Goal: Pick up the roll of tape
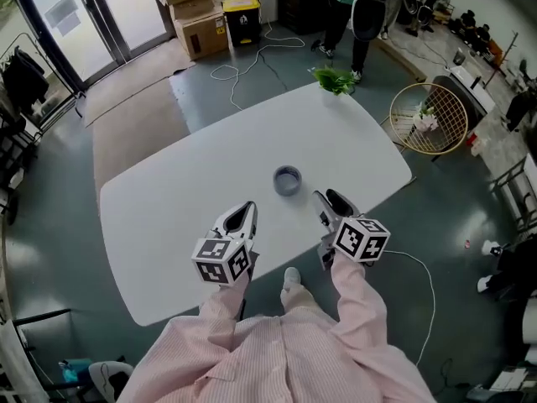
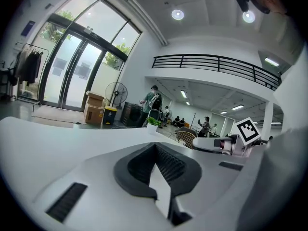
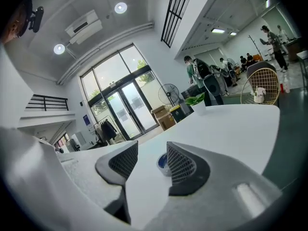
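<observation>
Seen from the head, the roll of tape lies flat on the white counter, ahead of both grippers and touched by neither. The left gripper and the right gripper point toward it from either side, and the hands holding them are hidden under the grippers and the pink sleeves. In the left gripper view, the left gripper has its dark pads pressed together at the tips with nothing between them, and its own body blocks the near counter. In the right gripper view, the right gripper is spread wide. The roll of tape sits on the counter beyond the gap, its right part cut off behind one pad.
</observation>
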